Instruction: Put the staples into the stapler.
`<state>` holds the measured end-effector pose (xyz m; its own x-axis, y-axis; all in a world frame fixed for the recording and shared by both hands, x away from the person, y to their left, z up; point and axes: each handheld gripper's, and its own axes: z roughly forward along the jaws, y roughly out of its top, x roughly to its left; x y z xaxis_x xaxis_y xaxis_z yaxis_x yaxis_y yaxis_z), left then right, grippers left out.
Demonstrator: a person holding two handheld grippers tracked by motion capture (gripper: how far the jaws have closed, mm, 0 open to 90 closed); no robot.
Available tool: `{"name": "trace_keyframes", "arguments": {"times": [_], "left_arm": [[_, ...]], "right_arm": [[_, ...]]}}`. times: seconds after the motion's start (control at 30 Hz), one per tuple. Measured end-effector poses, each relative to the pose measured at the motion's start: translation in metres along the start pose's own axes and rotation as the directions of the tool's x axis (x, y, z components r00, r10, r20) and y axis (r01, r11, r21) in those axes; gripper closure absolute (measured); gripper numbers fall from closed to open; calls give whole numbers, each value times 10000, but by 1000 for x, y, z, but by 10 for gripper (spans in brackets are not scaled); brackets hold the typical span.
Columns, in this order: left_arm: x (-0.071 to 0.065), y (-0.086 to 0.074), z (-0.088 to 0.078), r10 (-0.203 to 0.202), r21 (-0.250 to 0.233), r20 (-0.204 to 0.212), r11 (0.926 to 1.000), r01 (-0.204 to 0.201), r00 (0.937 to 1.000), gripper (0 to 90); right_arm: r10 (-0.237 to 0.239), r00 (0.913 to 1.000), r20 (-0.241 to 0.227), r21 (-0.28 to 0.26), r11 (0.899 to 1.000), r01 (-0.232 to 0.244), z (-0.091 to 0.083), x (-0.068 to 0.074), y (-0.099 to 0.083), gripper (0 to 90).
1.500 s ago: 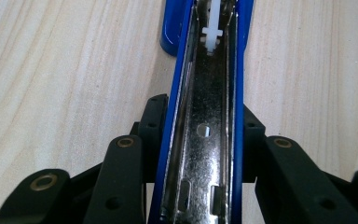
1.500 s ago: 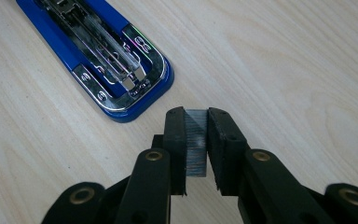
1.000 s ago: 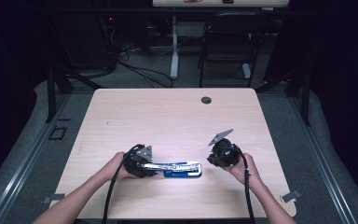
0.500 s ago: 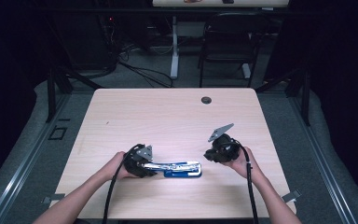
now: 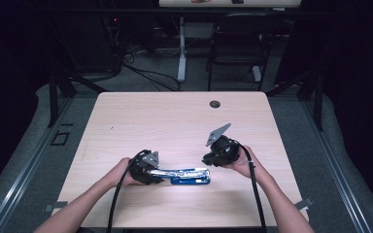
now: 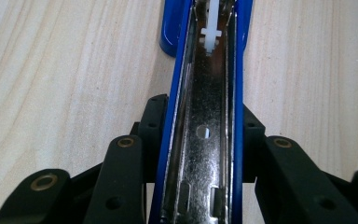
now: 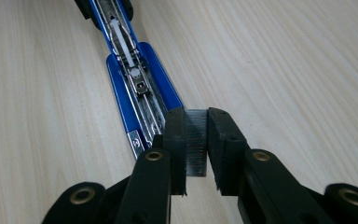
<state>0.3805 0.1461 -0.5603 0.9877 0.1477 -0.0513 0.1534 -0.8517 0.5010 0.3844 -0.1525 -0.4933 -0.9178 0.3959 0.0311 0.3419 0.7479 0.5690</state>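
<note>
Presently on the table (image 5: 126,116), a pale wood-grain top with a dark round grommet (image 5: 215,104) near its far edge:

Item one: blue stapler (image 5: 187,175), lying opened out flat near the table's near edge, between the two hands. Its bright metal staple channel (image 6: 205,140) faces up, with a white plastic pusher (image 6: 210,28) partway along it. In the right gripper view the blue stapler (image 7: 140,84) runs away from the camera, its open front end closest to the jaws.

Item two: left gripper (image 5: 148,167), held in the person's left hand (image 5: 121,171) at the stapler's left end. Its jaws are clenched on the stapler's sides, one black pad (image 6: 154,126) pressed against each blue flank, the channel running between them.

Item three: right gripper (image 5: 213,158), held in the person's right hand (image 5: 240,162), raised just beyond the stapler's right end and apart from it. A grey three-cornered plate stands up on its top. Its jaws grasp a strip of staples (image 7: 196,140), grey and finely ribbed, held on edge between the two pads, just beside the stapler's open front end.

Item four: black cables, one trailing from each gripper toward the near table edge.
</note>
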Motion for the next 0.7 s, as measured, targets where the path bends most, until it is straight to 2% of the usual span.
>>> {"name": "trace_keyframes", "arguments": {"times": [0.43,0.67,0.7], "left_arm": [[0,0,0,-17,-26,4,10000,17,10000,645],[0,0,0,-7,-22,1,10000,7,10000,645],[0,0,0,-7,-10,-20,10000,7,10000,645]], "right_arm": [[-844,9924,-896,579,9943,898,21,7,9,786],[-1215,9871,-1046,750,9887,1297,29,8,11,786],[-1378,9854,-998,925,9848,1471,30,7,12,786]]}}
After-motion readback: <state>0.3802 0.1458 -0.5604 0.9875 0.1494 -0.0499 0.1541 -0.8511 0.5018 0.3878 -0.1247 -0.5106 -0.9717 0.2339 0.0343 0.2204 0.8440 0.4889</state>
